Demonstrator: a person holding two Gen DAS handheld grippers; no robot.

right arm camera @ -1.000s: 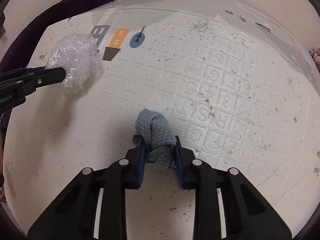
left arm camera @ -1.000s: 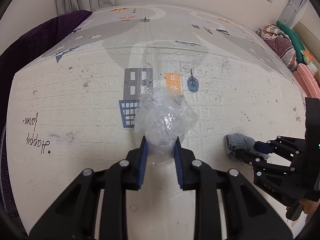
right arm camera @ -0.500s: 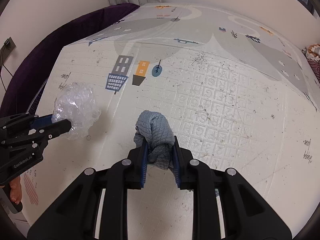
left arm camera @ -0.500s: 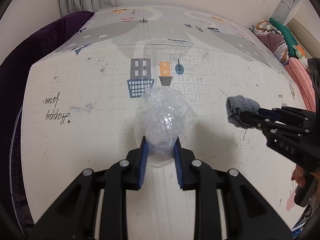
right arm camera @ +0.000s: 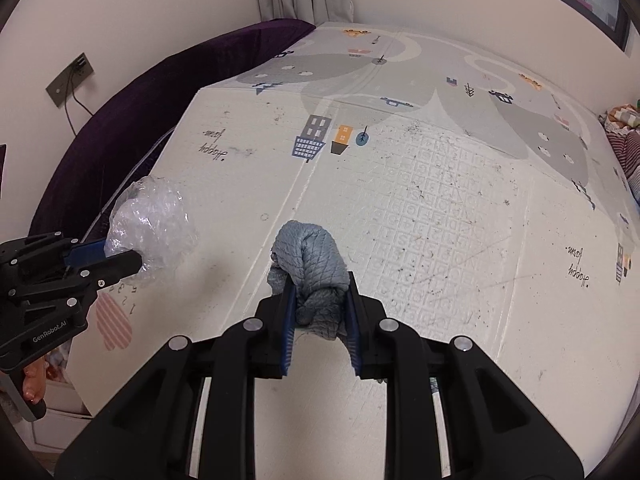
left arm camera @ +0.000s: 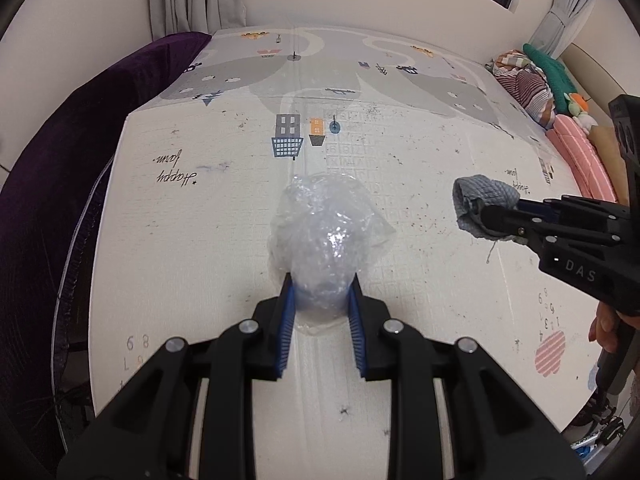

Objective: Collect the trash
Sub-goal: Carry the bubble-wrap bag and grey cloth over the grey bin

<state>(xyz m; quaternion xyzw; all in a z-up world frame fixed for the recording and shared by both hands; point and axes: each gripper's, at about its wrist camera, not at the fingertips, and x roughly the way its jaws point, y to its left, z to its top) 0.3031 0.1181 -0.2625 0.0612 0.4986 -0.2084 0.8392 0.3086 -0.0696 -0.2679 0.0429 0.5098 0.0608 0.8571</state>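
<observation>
My left gripper [left arm camera: 320, 300] clamps the crumpled plastic wrap [left arm camera: 326, 232] and my right gripper [right arm camera: 319, 308] clamps the grey cloth wad [right arm camera: 310, 264], both lifted above the play mat [right arm camera: 440, 240]. Pickup looks done; I see no bin, so dropping off remains.

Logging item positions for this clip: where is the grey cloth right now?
The grey cloth is clamped in the right claw, held above the play mat, to the right of the plastic wad in the left claw.
</observation>
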